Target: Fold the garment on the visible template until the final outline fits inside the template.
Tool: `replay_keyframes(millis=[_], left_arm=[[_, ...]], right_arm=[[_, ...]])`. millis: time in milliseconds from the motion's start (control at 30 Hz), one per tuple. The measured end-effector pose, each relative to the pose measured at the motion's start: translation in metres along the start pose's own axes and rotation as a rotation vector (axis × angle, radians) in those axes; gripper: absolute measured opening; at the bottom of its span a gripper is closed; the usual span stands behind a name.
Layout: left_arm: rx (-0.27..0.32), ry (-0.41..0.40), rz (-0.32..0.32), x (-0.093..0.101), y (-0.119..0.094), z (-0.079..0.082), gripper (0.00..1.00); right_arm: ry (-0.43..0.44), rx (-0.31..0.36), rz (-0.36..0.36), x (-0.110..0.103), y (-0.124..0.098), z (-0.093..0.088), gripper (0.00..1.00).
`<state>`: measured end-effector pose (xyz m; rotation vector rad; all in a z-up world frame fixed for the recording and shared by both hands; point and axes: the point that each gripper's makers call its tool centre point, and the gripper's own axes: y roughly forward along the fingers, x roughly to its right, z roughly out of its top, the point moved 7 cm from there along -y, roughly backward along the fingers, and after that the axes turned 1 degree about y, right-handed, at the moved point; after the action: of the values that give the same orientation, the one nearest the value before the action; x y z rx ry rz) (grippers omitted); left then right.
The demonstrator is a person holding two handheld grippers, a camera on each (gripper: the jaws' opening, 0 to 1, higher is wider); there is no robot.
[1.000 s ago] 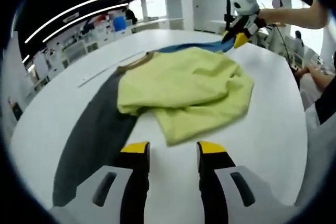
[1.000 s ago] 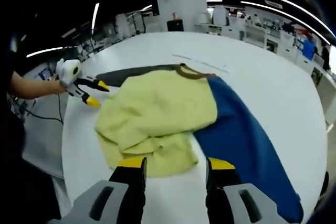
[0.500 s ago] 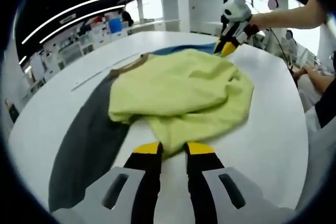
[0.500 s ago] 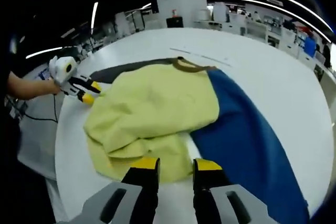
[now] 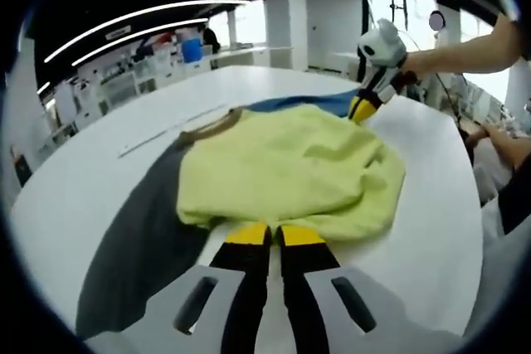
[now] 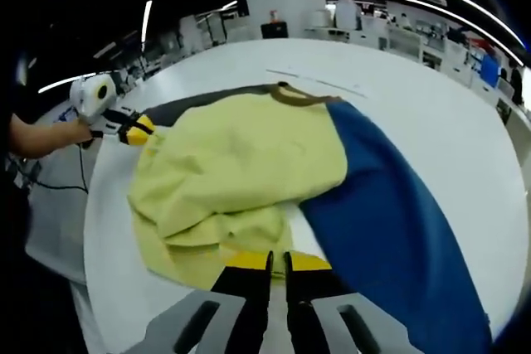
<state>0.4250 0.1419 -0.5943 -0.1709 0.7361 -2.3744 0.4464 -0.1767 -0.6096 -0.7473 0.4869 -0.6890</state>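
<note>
So both my grippers just went from wide open to pinched on the yellow garment (image 5: 290, 176). My left gripper (image 5: 265, 235) has its fingers closed on the near hem, and my right gripper (image 6: 278, 261) is clamped on the opposite edge. The garment's still bunched in the middle of the white worktop (image 5: 83, 172), lying over the grey template (image 5: 141, 230) and blue template (image 6: 390, 221). Guessing I can now lift and start the fold.
</note>
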Motion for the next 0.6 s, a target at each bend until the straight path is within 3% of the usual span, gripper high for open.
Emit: replay_keyframes(millis=[167,600], left_arm=[[0.010,0.018,0.013,0.003,0.016,0.008,0.01],[-0.041,0.083,0.072,0.004,0.044,0.006,0.01]], right_arm=[[-0.010,-0.009,-0.014,-0.001,0.001,0.000,0.01],[-0.029,-0.020,-0.038,0.000,0.002,-0.002,0.00]])
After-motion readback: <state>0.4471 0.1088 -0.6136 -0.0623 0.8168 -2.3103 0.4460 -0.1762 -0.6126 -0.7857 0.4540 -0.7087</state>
